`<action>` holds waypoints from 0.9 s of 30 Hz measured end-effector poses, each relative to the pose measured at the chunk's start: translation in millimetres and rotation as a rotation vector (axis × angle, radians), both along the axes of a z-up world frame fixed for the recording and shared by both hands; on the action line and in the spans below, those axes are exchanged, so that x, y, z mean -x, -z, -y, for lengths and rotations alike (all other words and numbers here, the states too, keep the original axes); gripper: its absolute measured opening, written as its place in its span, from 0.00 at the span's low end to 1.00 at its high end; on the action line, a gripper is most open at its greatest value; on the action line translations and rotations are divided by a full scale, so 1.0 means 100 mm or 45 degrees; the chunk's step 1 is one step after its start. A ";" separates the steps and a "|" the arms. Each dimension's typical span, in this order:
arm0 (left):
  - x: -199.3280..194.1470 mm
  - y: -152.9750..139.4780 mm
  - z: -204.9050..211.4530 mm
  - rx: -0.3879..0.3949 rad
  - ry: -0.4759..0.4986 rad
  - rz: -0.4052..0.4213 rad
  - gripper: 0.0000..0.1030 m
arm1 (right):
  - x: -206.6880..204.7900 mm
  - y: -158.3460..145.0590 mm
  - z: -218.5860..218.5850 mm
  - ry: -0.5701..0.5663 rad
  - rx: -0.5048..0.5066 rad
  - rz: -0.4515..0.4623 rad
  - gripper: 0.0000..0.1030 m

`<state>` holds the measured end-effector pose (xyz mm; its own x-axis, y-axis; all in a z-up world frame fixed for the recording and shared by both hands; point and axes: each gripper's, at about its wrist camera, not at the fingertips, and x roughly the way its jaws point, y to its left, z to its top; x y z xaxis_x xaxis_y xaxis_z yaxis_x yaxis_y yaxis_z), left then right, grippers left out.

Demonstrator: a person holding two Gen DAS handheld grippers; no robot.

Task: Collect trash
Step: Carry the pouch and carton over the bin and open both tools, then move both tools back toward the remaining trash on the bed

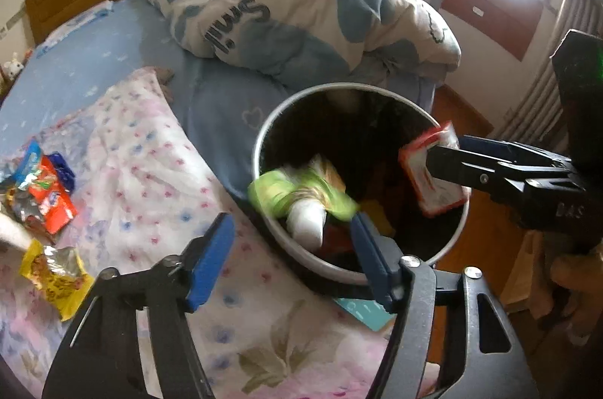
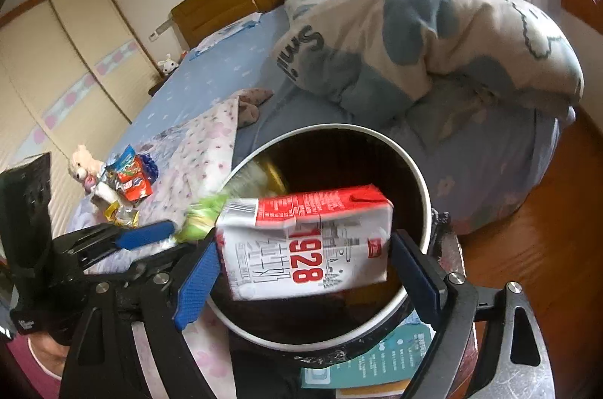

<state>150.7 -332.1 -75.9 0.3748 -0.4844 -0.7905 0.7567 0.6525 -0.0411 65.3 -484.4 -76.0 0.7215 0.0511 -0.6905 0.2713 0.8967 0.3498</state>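
Red-white carton [image 2: 305, 244] between right claw [image 2: 305, 270] pads, over bin [image 2: 422, 180]

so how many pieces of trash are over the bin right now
2: a green packet, blurred, at the bin's near rim in front of the open left gripper, and a red-and-white carton between the right gripper's open fingers. More wrappers lie on the bed; the bin's dark inside may hide others.

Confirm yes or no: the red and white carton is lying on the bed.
No: the red and white carton is over the open mouth of the trash bin, between the fingers of the right gripper, not on the bed.
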 end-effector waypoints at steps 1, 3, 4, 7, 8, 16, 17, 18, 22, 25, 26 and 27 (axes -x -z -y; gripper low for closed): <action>0.00 -0.01 -0.03 0.002 -0.003 0.001 0.64 | 0.01 0.00 0.01 0.009 -0.001 0.001 0.86; 0.00 -0.02 -0.09 0.007 -0.021 0.002 0.64 | 0.04 -0.01 0.03 0.024 -0.016 0.018 0.86; -0.01 -0.02 -0.14 0.016 -0.037 -0.003 0.64 | 0.06 -0.02 0.03 0.029 -0.026 0.026 0.86; -0.02 0.00 -0.30 0.040 -0.087 -0.030 0.64 | 0.09 -0.05 -0.01 0.038 -0.042 0.053 0.86; -0.02 0.00 -0.36 0.046 -0.103 -0.032 0.64 | 0.11 -0.06 -0.04 0.043 -0.042 0.063 0.86; 0.07 -0.02 -0.99 0.112 -0.261 -0.015 0.68 | 0.25 -0.18 -0.38 0.067 -0.062 0.184 0.92; 0.08 -0.02 -1.05 0.115 -0.279 -0.012 0.68 | 0.25 -0.20 -0.42 0.067 -0.062 0.194 0.92; 0.08 -0.02 -1.13 0.118 -0.300 -0.009 0.68 | 0.26 -0.20 -0.48 0.066 -0.062 0.205 0.92; 0.10 -0.03 -1.47 0.131 -0.380 0.009 0.68 | 0.27 -0.23 -0.74 0.039 -0.063 0.238 0.93; 0.10 -0.03 -1.73 0.141 -0.448 0.018 0.69 | 0.23 -0.20 -0.94 0.004 -0.079 0.238 0.93; 0.10 -0.03 -1.80 0.145 -0.467 0.019 0.69 | 0.21 -0.19 -0.99 -0.006 -0.080 0.234 0.93; 0.10 -0.03 -1.88 0.149 -0.485 0.019 0.69 | 0.20 -0.18 -1.05 -0.016 -0.083 0.230 0.93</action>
